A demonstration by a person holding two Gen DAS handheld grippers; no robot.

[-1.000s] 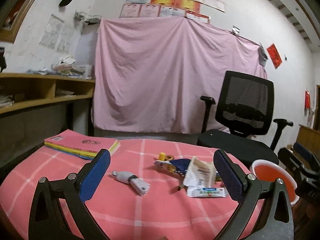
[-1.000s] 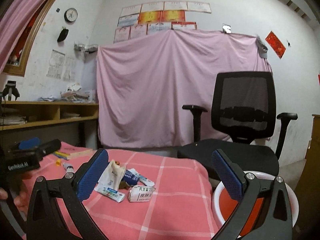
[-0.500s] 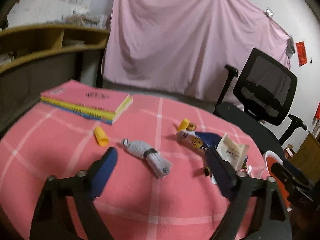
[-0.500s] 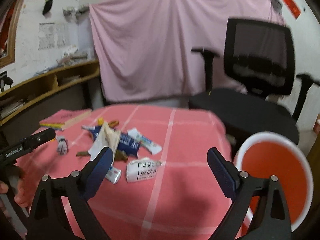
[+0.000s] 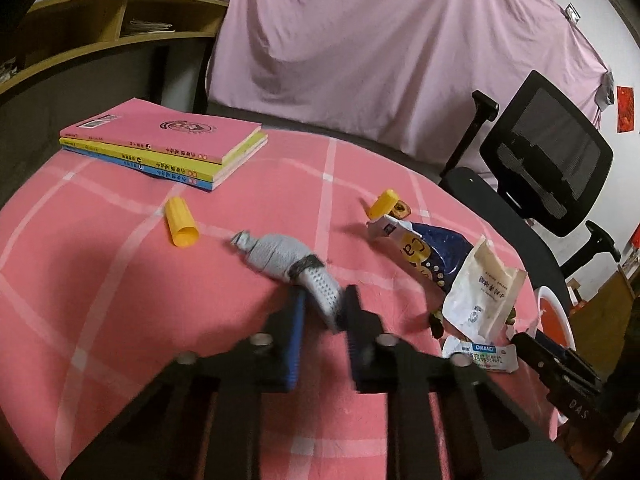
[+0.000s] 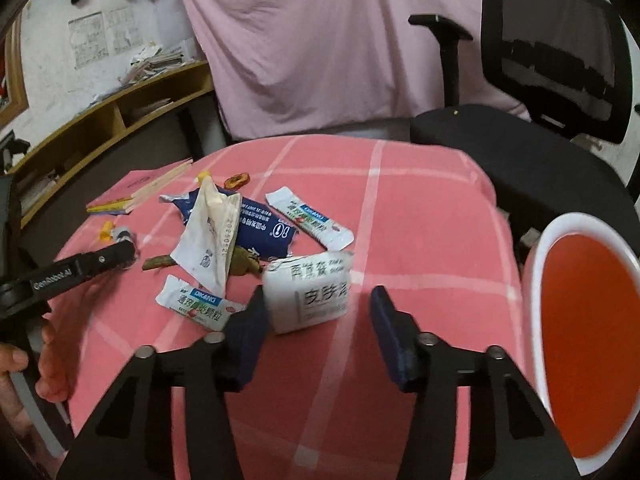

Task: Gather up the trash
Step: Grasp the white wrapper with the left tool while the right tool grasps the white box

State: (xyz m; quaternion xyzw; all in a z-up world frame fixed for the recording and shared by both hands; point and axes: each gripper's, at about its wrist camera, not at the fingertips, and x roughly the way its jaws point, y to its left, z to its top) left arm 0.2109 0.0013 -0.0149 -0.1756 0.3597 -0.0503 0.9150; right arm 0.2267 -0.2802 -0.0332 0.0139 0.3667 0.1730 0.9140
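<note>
Here the left claw, jaws closing and nearly together, pinches the near end of the grey crumpled wrapper, whose long axis runs diagonally away. The right claw, closing, straddles the white packet near the bench's right edge.

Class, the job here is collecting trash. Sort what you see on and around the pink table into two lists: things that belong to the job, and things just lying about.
Belongs to the job:
- grey crumpled wrapper
- white medicine packet
- dark blue snack bag
- torn paper pouch
- two sachets
- yellow caps
- orange bin

Just lying about:
- stack of books
- office chair
- pink drape
</note>
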